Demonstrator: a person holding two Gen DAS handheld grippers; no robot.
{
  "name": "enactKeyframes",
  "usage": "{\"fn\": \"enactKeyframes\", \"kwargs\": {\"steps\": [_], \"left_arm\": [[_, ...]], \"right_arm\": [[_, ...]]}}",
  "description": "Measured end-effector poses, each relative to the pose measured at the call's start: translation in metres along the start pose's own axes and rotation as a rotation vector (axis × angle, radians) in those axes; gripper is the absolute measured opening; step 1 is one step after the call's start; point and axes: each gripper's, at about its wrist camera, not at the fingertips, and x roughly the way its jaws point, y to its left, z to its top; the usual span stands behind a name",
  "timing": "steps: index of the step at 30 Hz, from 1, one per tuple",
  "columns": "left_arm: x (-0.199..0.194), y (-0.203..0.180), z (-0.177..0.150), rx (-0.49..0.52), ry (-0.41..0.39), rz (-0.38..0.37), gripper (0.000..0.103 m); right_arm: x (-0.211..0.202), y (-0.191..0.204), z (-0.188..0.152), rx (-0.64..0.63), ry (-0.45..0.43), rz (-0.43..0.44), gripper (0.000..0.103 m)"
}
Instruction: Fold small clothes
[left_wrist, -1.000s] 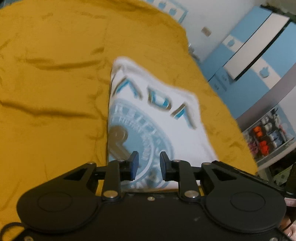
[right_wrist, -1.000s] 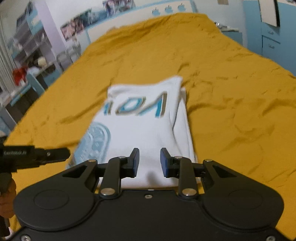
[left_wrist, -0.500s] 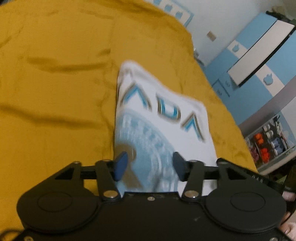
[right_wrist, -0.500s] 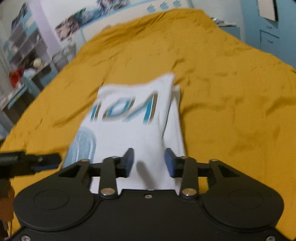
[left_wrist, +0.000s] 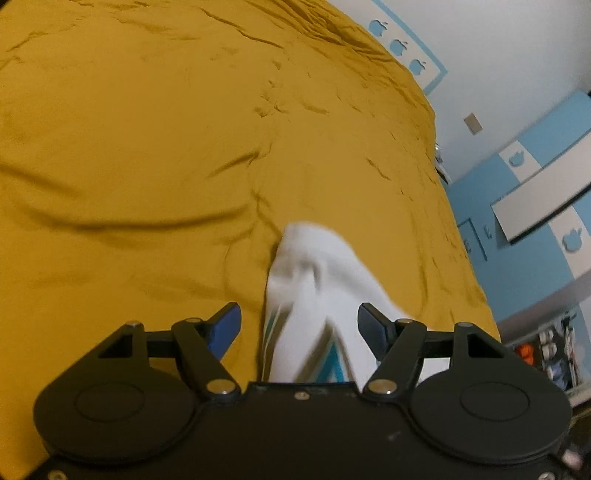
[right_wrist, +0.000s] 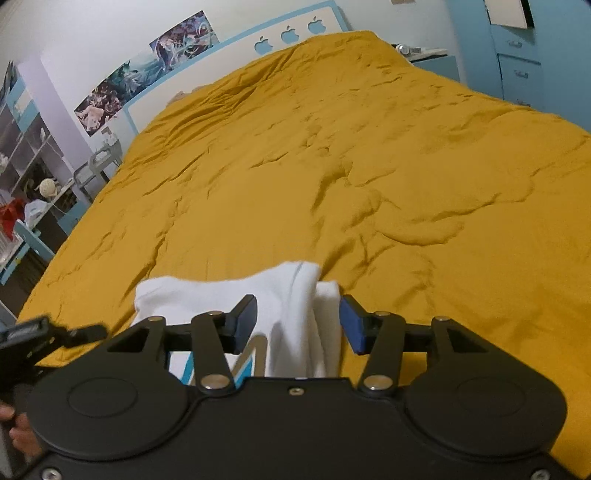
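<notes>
- Folded white shirt (left_wrist: 314, 280) lying on the mustard bedspread (left_wrist: 147, 147), close to its near edge, blue and grey lettering facing up.
- Left gripper (left_wrist: 299, 325) spread wide above the shirt's near end, blue pads (left_wrist: 225, 325) apart, nothing clamped.
- Right gripper (right_wrist: 298, 323) likewise spread wide, jaws straddling the shirt's layered right edge (right_wrist: 325, 314), no grip on fabric.
- Shirt blurred in the left wrist view; contact with either gripper impossible to tell.
- Blue-and-white headboard (right_wrist: 240, 48) with apple cutouts at the far end.
</notes>
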Motion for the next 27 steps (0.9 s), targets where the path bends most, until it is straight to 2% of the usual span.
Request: {"fn": "enactKeyframes", "kwargs": {"steps": [3,4,5,6,7,8,11,13,14,15,17,19,20,21,22,24,27], "left_arm": [[0.027,0.001,0.015,-0.037,0.003,-0.005,0.070],[0.034,0.001,0.018,-0.042,0.010,-0.010,0.061],[0.040,0.001,0.020,-0.038,0.020,-0.022,0.045],[0.046,0.001,0.020,-0.027,0.035,-0.040,0.003],[0.051,0.000,0.021,-0.022,0.038,-0.034,0.005],[0.050,0.000,0.022,-0.018,0.016,-0.035,0.004],[0.039,0.005,0.024,-0.027,-0.062,-0.048,0.004],[0.047,0.015,0.023,-0.059,-0.031,-0.030,0.004],[0.052,0.020,0.021,-0.061,-0.014,-0.009,0.005],[0.056,0.022,0.019,-0.052,-0.003,0.001,0.010],[0.057,0.020,0.020,-0.016,0.001,0.005,0.016],[0.047,0.016,0.023,0.012,-0.005,0.021,0.039],[0.038,0.014,0.024,0.019,-0.010,0.017,0.041],[0.026,0.011,0.025,0.039,-0.018,0.009,0.043],[0.017,0.006,0.023,0.063,-0.018,0.005,0.048],[-0.011,-0.002,0.015,0.115,-0.012,-0.010,0.053],[-0.056,-0.010,-0.013,0.220,0.005,-0.033,0.067]], "right_arm": [[0.014,0.001,0.003,-0.007,0.011,0.004,0.051],[0.018,0.002,0.003,-0.011,0.019,0.006,0.050],[0.021,0.002,0.004,-0.020,0.025,0.005,0.040],[0.024,0.003,0.004,-0.038,0.030,-0.002,0.031],[0.027,0.005,0.004,-0.059,0.036,-0.004,0.015],[0.028,0.005,0.005,-0.078,0.034,-0.006,0.012],[0.023,0.011,0.011,-0.139,-0.020,0.008,0.008],[0.030,0.010,0.013,-0.149,-0.012,0.004,0.008],[0.039,0.007,0.012,-0.144,0.019,-0.010,0.008],[0.050,0.003,0.009,-0.143,0.051,-0.022,0.008],[0.059,-0.005,0.005,-0.115,0.072,-0.031,0.019],[0.051,-0.012,0.007,-0.063,0.057,-0.015,0.026],[0.043,-0.014,0.008,-0.049,0.050,-0.011,0.032],[0.032,-0.014,0.009,-0.049,0.041,-0.010,0.033],[0.018,-0.013,0.009,-0.064,0.033,-0.003,0.033],[-0.011,-0.008,0.003,-0.101,0.030,0.029,0.033],[-0.056,-0.001,-0.018,-0.178,0.059,0.055,0.034]]}}
